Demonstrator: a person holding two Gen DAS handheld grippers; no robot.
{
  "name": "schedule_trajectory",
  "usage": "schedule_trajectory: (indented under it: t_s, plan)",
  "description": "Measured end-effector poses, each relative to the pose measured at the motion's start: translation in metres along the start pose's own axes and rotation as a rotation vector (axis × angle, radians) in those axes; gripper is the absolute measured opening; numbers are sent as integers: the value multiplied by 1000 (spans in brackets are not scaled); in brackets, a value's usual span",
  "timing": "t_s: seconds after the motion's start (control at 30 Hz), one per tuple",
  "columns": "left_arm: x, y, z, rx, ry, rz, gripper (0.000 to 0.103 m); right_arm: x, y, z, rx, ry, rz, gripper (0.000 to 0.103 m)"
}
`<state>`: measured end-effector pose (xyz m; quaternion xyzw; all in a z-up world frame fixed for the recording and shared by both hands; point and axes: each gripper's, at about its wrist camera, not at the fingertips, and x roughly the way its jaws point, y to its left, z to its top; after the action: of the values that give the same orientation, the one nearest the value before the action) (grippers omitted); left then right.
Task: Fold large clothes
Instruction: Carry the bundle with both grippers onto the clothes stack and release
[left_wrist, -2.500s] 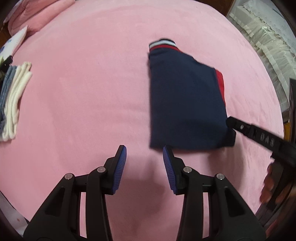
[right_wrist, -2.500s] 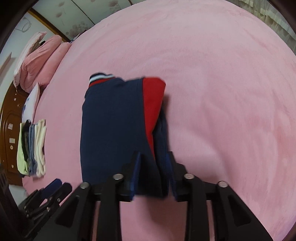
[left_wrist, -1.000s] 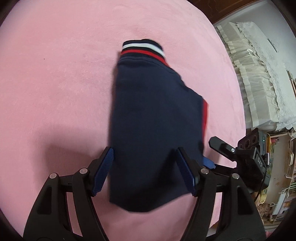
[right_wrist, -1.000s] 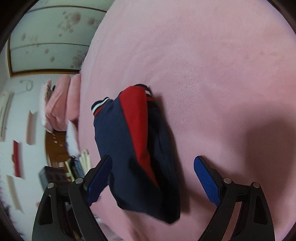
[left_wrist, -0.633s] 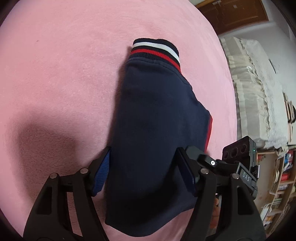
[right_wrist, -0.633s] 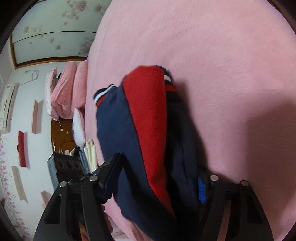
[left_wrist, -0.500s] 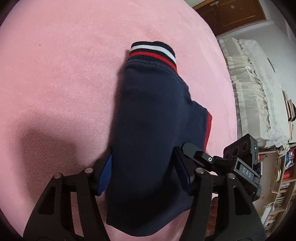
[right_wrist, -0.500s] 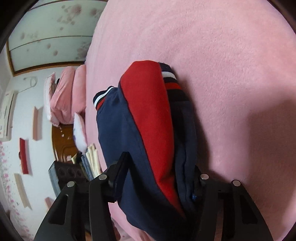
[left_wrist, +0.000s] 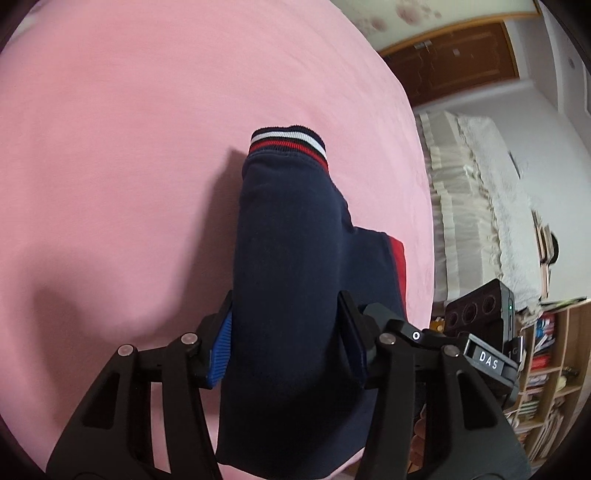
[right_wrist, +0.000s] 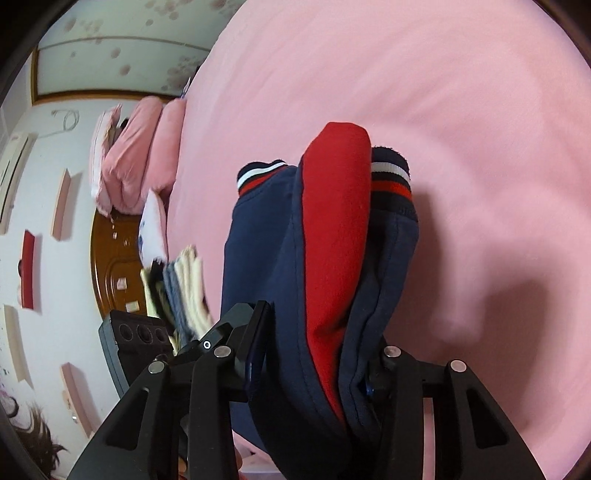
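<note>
Both tongs clamp the folded sweater (left_wrist: 291, 266): left gripper (left_wrist: 286, 339) and right gripper (right_wrist: 314, 362) lift it off the bed (left_wrist: 110, 147). Folding looks done; next, carry it level to the pile (right_wrist: 181, 291).

Matt knit-cloth sweatshirt (left_wrist: 291, 266) with ribbed cuff (left_wrist: 288, 142) over soft, fuzzy pink blanket (left_wrist: 122, 147)
</note>
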<state>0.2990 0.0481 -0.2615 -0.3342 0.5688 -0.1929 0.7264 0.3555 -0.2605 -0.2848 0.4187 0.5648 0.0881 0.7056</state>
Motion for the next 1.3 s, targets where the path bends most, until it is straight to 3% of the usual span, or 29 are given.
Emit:
schedule_trajectory:
  t_s: [0.27,0.4,0.5,0.63,0.77,0.9,0.97,1.03,1.1,1.2,1.27,1.3]
  plan:
    - [-185,101,-1,-36,-91,130,48,103,130,-113,-74,159,59,40]
    - [-288,143,16,-31,-190,233,48,167,216,-164,-200,240,126,40]
    - [-352,154,32,-17,-277,303,47,204,282,-216,-287,268,191,40]
    - [-423,169,68,31,-386,389,47,248,376,-241,-458,278,260,40]
    - [-479,197,111,44,-478,439,47,268,445,-252,-578,222,291,40]
    - [-499,198,161,101,-566,491,47,297,501,-238,-556,173,352,40]
    - [-510,211,183,135,-570,526,47,312,519,-231,-553,137,358,40]
    - [-495,220,209,168,-553,555,47,330,527,-227,-528,118,348,42]
    - [-463,239,227,173,-504,574,48,347,526,-225,-496,115,320,43]
    - [-410,282,235,107,-395,604,51,386,510,-228,-503,122,187,51]
    - [-407,289,229,116,-445,577,56,404,491,-226,-518,131,113,63]
    - [-408,290,226,111,-478,566,59,410,487,-224,-514,119,118,70]
